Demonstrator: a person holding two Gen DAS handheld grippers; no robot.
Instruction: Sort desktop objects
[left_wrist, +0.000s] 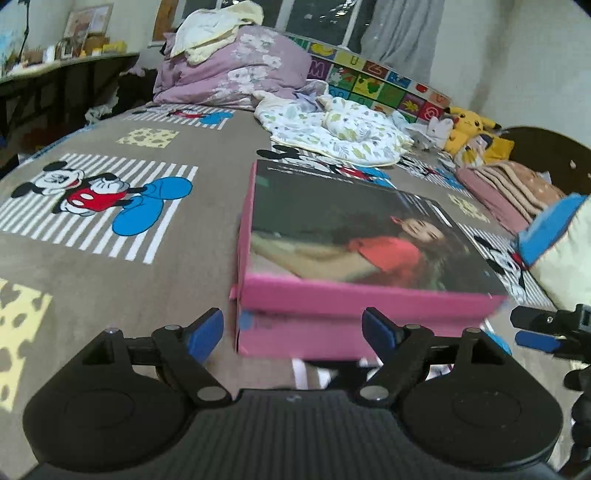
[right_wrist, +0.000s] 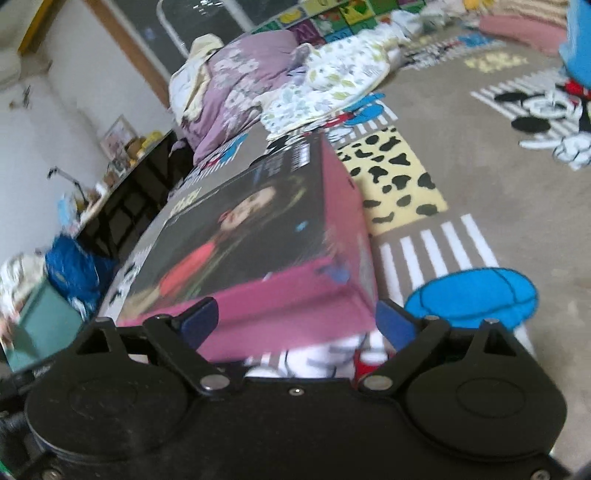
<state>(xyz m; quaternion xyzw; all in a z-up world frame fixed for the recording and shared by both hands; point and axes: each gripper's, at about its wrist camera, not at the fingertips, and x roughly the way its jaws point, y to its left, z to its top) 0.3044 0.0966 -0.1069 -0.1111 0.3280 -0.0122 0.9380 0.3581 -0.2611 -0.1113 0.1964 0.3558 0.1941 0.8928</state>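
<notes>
We worked over a bed whose brown cartoon-mouse bedspread (left_wrist: 110, 266) filled the room's middle, with a purple quilt (left_wrist: 236, 70) heaped at its far end and a cluttered shelf (left_wrist: 70, 61) along the wall. The pink box (left_wrist: 354, 258) lay flat on that bedspread. Our left gripper (left_wrist: 293, 328) and right gripper (right_wrist: 297, 321) each had fingers spread apart, just before the box's near edge, gripping nothing.

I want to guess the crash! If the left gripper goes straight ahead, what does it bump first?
Most likely the pink box. The open left gripper points at its near pink side, just ahead on the bedspread. Exact gap is hard to judge.
</notes>
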